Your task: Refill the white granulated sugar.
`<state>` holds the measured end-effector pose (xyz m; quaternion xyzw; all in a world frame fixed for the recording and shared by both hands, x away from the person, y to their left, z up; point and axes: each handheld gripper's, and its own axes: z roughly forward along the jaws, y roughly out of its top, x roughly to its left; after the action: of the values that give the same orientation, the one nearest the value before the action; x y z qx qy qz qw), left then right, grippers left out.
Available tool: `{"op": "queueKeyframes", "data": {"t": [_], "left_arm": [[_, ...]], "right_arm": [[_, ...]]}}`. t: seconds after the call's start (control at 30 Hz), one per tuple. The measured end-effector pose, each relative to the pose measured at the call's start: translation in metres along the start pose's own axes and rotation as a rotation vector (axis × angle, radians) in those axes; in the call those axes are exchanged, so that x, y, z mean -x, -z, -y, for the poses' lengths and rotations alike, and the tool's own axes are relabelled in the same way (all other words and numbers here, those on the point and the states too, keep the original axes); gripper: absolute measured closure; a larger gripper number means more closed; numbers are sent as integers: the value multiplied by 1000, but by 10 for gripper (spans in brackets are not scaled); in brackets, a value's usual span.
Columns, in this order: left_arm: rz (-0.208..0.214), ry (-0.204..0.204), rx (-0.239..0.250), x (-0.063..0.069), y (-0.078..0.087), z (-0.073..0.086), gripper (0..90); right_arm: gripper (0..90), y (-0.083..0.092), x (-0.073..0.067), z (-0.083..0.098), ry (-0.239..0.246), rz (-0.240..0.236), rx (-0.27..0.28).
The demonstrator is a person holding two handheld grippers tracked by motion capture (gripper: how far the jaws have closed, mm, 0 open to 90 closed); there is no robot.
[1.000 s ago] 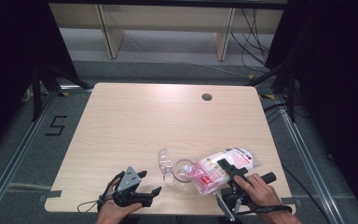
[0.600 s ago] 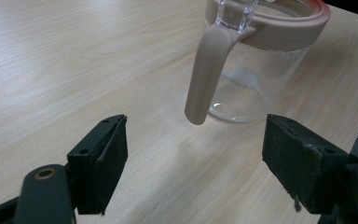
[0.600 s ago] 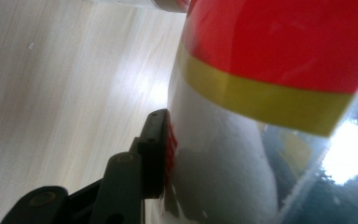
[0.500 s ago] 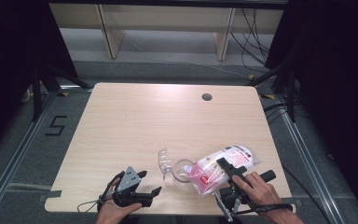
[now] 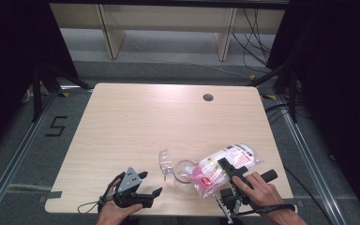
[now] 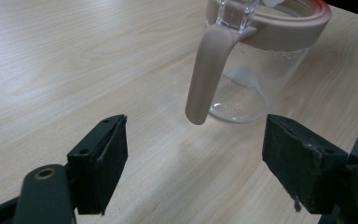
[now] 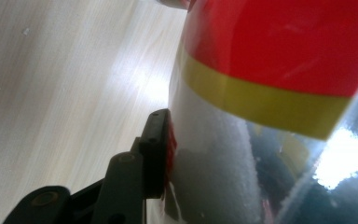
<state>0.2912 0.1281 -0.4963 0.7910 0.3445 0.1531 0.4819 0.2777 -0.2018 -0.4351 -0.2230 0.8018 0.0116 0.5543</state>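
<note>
A clear jar with a pink rim stands near the table's front edge, its clear lid flipped open to the left. My right gripper is shut on a clear bag of white powder with a red and yellow label, held tilted with its lower end over the jar's mouth. In the right gripper view one finger presses into the bag; the other is hidden behind it. My left gripper is open on the table, left of the jar. Its view shows the jar and its pink handle just beyond the empty jaws.
The wooden table has a round cable hole at the back right. Metal floor rails run along both sides, a shelf frame stands behind, and a "5" mark is on the floor at the left.
</note>
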Motion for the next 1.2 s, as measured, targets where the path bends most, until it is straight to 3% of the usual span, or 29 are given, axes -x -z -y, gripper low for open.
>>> {"op": "queueKeyframes", "data": {"t": [0.1,0.2,0.23,0.53,0.6,0.8,1.2], "left_arm": [[1,-2,-1,0,0,0,220],[6,4,4,0,0,0,220],[4,4,6,0,0,-1,220],[6,15,10,0,-1,0,220],[7,1,9,-1,0,-1,220],[4,10,11,-1,0,-1,220],[4,13,9,-1,0,0,221]], "right_arm": [[611,0,2,1,37,-4,-11],[612,0,2,1,29,-5,-4],[613,1,4,0,47,-11,-16],[615,0,4,0,34,-5,-22],[615,1,6,1,66,-10,-27],[616,0,3,0,55,8,-21],[620,0,6,-2,94,15,-30]]}}
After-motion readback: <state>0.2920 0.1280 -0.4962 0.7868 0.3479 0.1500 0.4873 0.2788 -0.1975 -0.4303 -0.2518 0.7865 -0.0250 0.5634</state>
